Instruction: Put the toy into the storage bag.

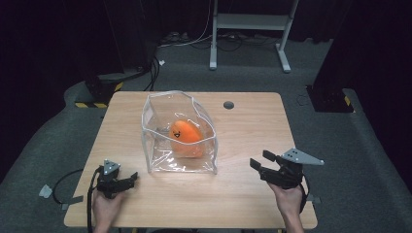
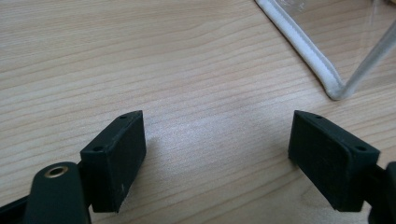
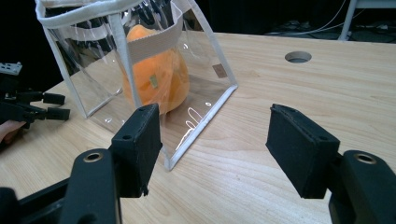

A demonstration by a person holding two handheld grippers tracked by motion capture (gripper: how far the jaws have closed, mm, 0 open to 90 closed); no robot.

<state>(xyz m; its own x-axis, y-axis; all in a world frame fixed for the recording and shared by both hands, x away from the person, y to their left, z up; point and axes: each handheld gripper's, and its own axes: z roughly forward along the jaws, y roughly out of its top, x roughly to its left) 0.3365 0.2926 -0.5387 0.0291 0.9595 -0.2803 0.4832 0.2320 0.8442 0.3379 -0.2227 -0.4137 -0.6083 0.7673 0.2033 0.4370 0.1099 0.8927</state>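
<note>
High view: one clear bag [image 1: 160,145], one orange toy [image 1: 184,137] inside, two empty wide-open grippers, left gripper [image 1: 130,181], right gripper [image 1: 259,160].

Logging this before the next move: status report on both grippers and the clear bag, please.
Left gripper open, empty, near the bag's left corner. Right gripper open, empty, right of it. Clear bag upright, orange plush inside. Nothing in the way.

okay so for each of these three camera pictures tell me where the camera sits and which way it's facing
High view: above the near side, looking forward and down on the table, clear bag, both hands and grippers.
Left gripper view: rides the left gripper, facing the tabletop and a bag corner; own open jaws show.
Right gripper view: rides the right gripper, facing the bag with the orange toy; open jaws.
All three share the bag.
</note>
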